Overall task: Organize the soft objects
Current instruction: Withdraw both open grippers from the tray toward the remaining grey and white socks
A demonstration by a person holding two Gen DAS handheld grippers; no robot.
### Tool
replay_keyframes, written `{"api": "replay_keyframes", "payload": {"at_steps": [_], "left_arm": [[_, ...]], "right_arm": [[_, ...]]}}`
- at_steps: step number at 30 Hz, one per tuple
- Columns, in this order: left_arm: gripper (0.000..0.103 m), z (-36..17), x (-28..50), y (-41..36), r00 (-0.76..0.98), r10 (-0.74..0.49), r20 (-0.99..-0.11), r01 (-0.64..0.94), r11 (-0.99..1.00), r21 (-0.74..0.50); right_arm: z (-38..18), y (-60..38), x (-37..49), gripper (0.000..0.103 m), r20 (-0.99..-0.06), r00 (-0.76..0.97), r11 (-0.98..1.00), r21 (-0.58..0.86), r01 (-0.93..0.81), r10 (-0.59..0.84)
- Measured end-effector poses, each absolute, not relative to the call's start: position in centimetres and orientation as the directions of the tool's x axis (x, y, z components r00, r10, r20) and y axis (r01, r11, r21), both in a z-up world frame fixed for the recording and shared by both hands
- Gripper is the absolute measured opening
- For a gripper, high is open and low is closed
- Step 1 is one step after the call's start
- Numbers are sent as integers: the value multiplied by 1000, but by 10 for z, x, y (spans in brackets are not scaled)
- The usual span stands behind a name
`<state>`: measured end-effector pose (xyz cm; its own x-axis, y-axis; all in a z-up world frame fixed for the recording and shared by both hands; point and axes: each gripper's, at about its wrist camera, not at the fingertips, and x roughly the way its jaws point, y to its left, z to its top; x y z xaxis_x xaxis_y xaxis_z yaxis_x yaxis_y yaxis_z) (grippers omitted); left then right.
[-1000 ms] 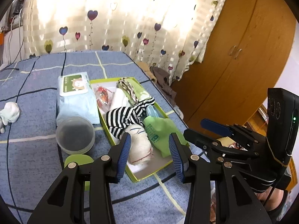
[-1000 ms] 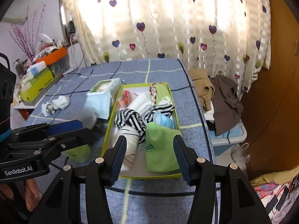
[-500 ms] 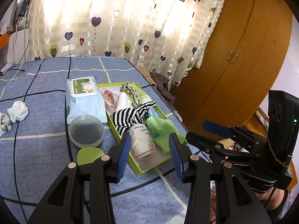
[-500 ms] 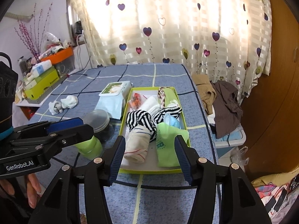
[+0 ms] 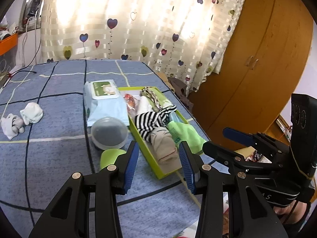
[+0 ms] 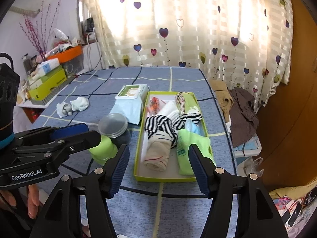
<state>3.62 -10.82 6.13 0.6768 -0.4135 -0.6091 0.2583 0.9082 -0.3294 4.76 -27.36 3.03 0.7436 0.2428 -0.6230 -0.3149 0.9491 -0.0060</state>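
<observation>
You hold both tongs empty above the near end of the bed: the left gripper stands wide open, and the right gripper has just been opening wider. The socks lie packed in the green tray, while two more socks wait loose on the bedspread.

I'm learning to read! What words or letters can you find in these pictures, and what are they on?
"GenRobot.AI": white letters on the black left gripper body, seen from the right wrist view.
Green label on the wipes pack: too blurred to read.
Print on the green cloth in the tray: too small to read.
</observation>
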Motion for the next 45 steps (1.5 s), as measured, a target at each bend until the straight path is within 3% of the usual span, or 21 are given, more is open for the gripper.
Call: {"api": "replay_keyframes", "payload": {"at_steps": [24, 45], "left_arm": [[44, 48, 42, -64, 690, -384, -614, 185, 913, -363], [44, 27, 56, 15, 719, -251, -648, -18, 926, -378]], "right_arm": [[28, -235, 65, 62, -645, 720, 935, -23, -354, 257], [32, -167, 100, 62, -654, 669, 870, -34, -493, 354]]}}
